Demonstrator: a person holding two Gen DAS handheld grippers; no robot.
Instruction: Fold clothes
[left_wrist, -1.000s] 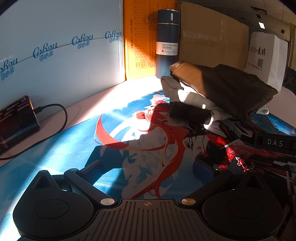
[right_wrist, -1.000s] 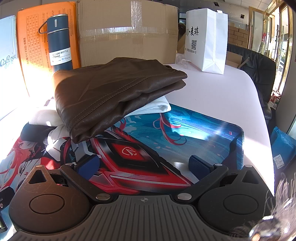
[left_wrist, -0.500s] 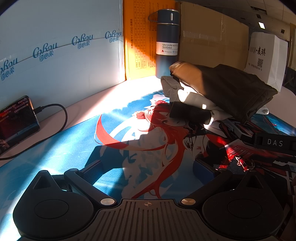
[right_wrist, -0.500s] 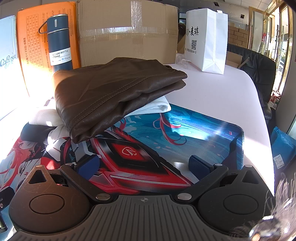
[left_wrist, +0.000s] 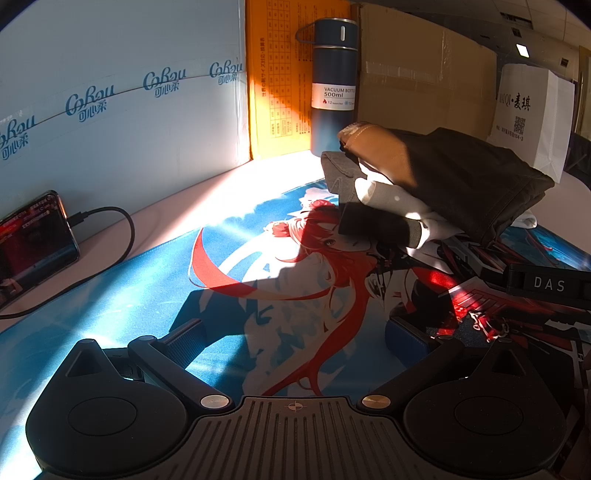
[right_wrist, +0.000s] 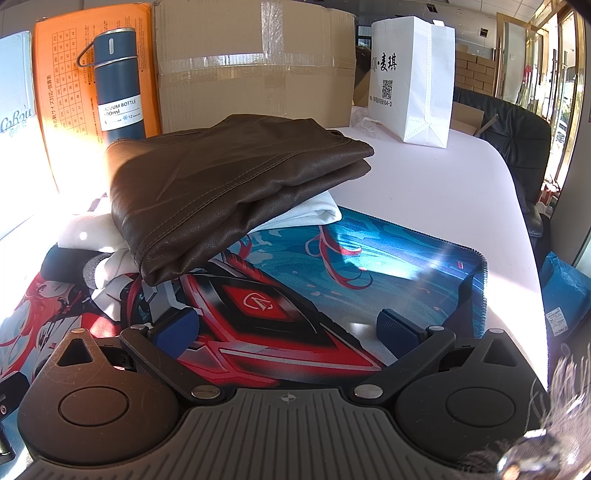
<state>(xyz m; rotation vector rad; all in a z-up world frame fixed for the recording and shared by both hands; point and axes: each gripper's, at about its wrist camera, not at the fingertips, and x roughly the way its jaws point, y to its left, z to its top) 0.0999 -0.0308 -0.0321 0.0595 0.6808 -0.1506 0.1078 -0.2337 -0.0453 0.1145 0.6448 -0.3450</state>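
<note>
Bag (right_wrist: 413, 81), box (right_wrist: 255, 62) — contents unseen.

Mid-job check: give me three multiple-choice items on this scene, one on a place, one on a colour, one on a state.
1. Where is the brown leather garment?
A. On top of the pile of clothes
B. Inside the white bag
C. Hanging off the table edge

2. What colour is the vacuum bottle?
A. Red
B. Dark blue
C. White

3. How does the right gripper stand?
A. Shut on the garment
B. Shut on nothing
C. Open, holding nothing

Answers: 1 A, it lies over the white clothing; 2 B, its body is dark blue; 3 C, its fingers stand wide apart over the mat.
</note>
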